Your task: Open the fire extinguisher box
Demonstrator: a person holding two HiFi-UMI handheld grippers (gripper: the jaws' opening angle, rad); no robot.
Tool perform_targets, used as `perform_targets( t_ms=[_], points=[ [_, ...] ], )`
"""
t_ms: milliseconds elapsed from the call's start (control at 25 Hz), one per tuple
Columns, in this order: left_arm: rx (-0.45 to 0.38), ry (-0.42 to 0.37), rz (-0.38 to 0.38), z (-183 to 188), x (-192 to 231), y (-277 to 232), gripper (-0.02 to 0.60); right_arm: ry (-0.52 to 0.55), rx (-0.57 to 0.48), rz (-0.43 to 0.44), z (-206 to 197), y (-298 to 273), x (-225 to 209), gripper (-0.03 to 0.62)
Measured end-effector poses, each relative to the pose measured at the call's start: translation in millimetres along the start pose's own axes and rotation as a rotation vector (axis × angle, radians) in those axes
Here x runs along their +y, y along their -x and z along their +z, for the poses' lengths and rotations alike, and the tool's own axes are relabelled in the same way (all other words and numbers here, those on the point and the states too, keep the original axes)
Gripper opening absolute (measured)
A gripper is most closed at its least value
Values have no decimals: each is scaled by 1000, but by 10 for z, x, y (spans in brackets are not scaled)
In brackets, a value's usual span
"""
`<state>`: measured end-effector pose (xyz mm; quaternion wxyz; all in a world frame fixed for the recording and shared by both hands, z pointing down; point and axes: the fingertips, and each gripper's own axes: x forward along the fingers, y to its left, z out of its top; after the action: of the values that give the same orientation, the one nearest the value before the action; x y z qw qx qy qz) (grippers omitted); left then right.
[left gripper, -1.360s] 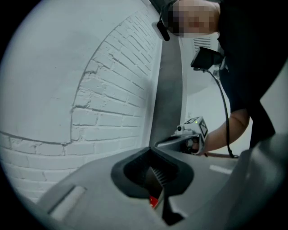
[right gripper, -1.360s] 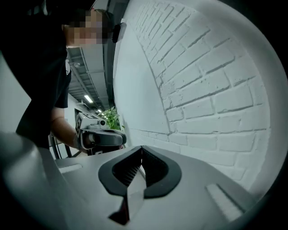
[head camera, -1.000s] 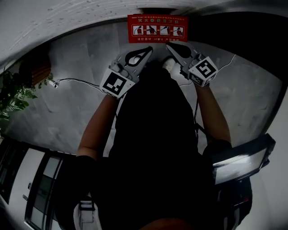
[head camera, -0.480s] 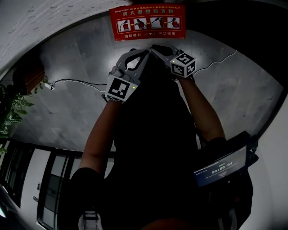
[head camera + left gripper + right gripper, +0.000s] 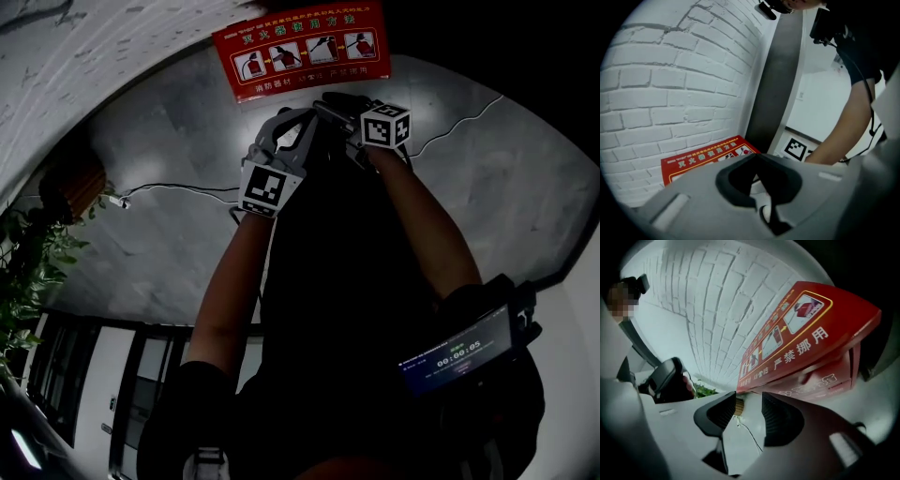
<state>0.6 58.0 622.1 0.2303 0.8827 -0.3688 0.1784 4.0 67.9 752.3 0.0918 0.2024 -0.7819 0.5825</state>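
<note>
Fire extinguisher box [image 5: 300,52]: red, on the floor against the white brick wall [image 5: 670,84], just ahead of both grippers. Left gripper [image 5: 756,158] jaws together, empty. Right gripper [image 5: 749,401] jaws apart, just been opening, nothing between them

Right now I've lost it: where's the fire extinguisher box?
Head view, top centre: fire extinguisher box against the brick wall, just beyond the left gripper.

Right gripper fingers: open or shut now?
Open: the right gripper has just been opening; its fingers stand apart, only floor and a cable seen between them.
</note>
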Motion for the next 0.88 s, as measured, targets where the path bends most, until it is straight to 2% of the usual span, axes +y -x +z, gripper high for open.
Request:
perform_targets(
  t_ms=[160, 280, 560, 680, 880],
  points=[
    [15, 18, 8, -44, 60, -32, 3, -120, -107, -10, 169, 32, -175, 183],
    [16, 24, 8, -179, 101, -114, 3, -173, -137, -5, 146, -45, -415, 187],
    [18, 25, 4, -274, 99, -167, 3, -220, -174, 9, 205, -99, -606, 189],
    [19, 25, -1, -272, 78, -148, 3, -236, -184, -5, 258, -98, -652, 140],
    [19, 21, 4, -269, 91, -167, 3, -258, -168, 9, 289, -64, -654, 130]
  ],
)
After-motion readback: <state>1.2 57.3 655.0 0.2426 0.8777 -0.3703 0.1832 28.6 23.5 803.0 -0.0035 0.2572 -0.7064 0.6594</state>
